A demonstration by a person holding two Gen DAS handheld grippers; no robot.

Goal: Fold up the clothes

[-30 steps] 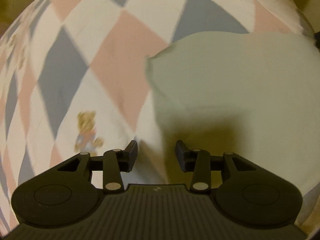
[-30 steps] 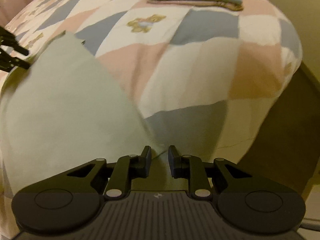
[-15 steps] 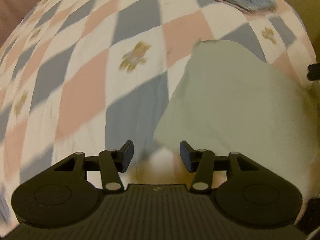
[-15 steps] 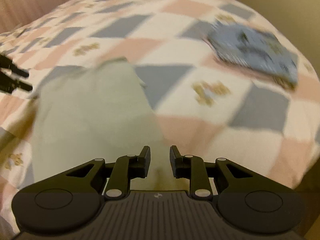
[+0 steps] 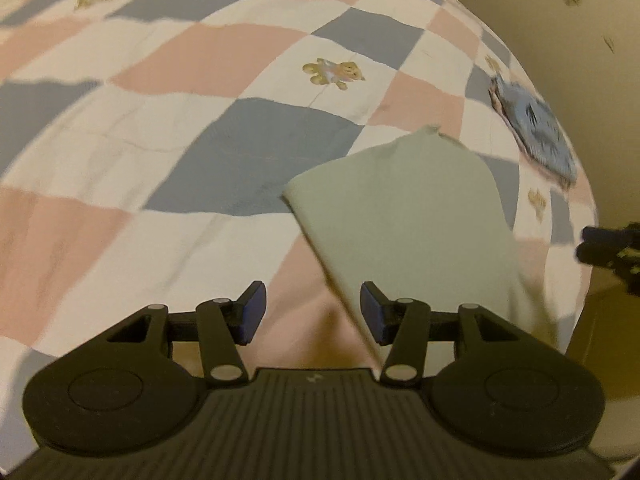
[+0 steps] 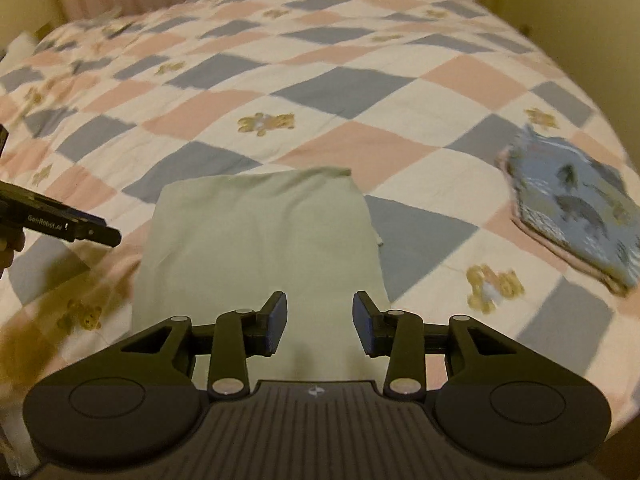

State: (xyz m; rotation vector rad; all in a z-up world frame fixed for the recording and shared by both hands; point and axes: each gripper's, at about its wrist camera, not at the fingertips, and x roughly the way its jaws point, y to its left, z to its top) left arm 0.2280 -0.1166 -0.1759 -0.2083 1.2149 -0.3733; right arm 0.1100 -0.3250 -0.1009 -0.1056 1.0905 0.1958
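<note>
Pale green folded cloth garment lies flat on the pink, blue and white checked bed quilt. Left tool and right tool both spread, empty. Step: a fold looks laid down. Next, judged: another fold, or stack by the blue patterned folded garment.

We lose the near edge of the pale green folded garment behind the right gripper body. In the left wrist view the blue patterned folded cloth near the quilt's right edge is motion-blurred; print unreadable. The right gripper there is cut by the frame's right edge. In the right wrist view the left gripper is clipped at the left edge, jaws not visible.
</note>
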